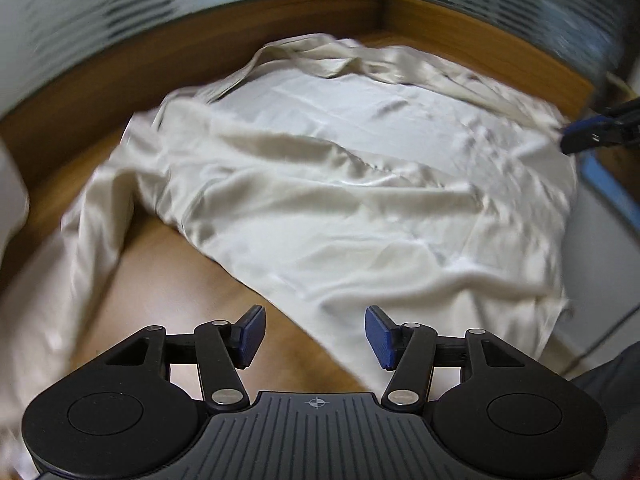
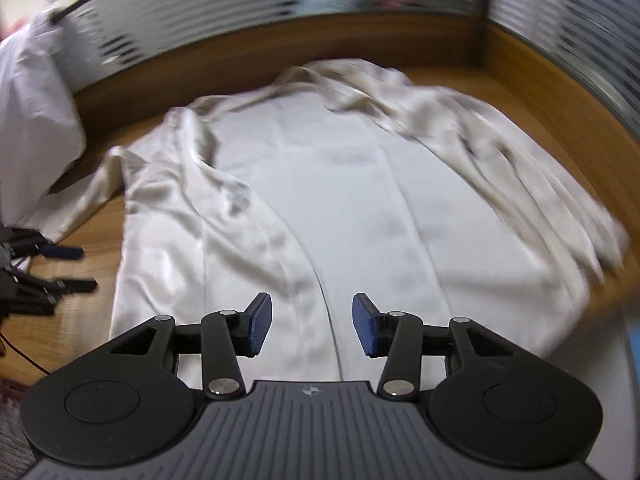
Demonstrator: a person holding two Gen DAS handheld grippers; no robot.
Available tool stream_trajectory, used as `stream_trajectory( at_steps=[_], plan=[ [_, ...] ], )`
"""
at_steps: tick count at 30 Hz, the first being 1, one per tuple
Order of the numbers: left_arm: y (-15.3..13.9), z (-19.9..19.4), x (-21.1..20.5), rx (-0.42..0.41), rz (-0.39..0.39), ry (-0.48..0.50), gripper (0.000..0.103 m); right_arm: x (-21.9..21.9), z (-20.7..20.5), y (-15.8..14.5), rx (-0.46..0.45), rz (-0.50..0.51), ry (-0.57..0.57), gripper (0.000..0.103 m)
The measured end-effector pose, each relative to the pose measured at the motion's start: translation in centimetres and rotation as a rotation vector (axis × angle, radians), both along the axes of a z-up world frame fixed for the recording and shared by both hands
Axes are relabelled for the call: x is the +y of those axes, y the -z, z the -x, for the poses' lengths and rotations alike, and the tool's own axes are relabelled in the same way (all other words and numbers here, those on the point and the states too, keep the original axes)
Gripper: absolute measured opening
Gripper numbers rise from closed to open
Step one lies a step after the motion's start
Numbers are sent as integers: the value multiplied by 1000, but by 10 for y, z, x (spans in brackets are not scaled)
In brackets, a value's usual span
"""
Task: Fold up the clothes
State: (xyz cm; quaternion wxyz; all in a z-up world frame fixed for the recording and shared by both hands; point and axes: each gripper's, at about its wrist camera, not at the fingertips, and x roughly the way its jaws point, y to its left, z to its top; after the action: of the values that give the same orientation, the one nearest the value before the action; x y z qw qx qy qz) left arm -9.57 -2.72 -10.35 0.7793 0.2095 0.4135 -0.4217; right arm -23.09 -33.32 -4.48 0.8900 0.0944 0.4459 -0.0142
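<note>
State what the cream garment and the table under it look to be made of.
Cream garment: looks like satin or silk-like fabric, glossy; soft sheen along its folds, though blur leaves it open. Table: appears wood or wood-look laminate, smooth; brown grain streaks and faint reflections.

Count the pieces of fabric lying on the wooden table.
2. A cream satin garment is spread over the middle of the wooden table. A white cloth is bunched at the table's far left edge. More may lie outside both views.
</note>
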Motion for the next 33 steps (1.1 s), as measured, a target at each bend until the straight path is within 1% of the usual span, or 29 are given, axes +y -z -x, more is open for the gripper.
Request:
stream_trajectory(
  at_steps=[3, 6, 9, 11, 14, 18, 20, 21, 24, 27, 30, 33],
  plan=[
    [6, 13, -5, 43, 12, -125, 59, -17, -47, -4, -5, 16, -117, 50],
    [12, 28, -10, 61, 15, -229, 59, -29, -95, -4, -4, 23, -202, 51],
    [14, 41, -11, 87, 31, -318, 59, -35, -145, 2, 17, 28, -240, 51],
    [16, 49, -12, 102, 40, -361, 59, -34, -177, 6, 23, 10, -249, 52],
    [20, 60, -15, 130, 55, -395, 59, -27, -222, 12, 32, -43, -257, 52],
    [27, 70, -25, 175, 62, -408, 56, -7, -279, 22, 53, -133, -274, 52],
    [31, 75, -29, 204, 64, -423, 50, 5, -306, 26, 60, -170, -292, 52],
    [34, 77, -33, 213, 59, -425, 49, 11, -319, 29, 58, -182, -305, 52],
    [42, 86, -39, 211, 39, -444, 49, 31, -356, 38, 62, -199, -349, 52],
    [43, 92, -38, 202, 51, -506, 49, 49, -386, 48, 80, -211, -386, 52],
    [43, 96, -34, 203, 68, -571, 49, 71, -409, 61, 101, -215, -440, 52],
    [42, 99, -32, 198, 62, -603, 49, 89, -423, 75, 133, -208, -477, 52]
  ],
)
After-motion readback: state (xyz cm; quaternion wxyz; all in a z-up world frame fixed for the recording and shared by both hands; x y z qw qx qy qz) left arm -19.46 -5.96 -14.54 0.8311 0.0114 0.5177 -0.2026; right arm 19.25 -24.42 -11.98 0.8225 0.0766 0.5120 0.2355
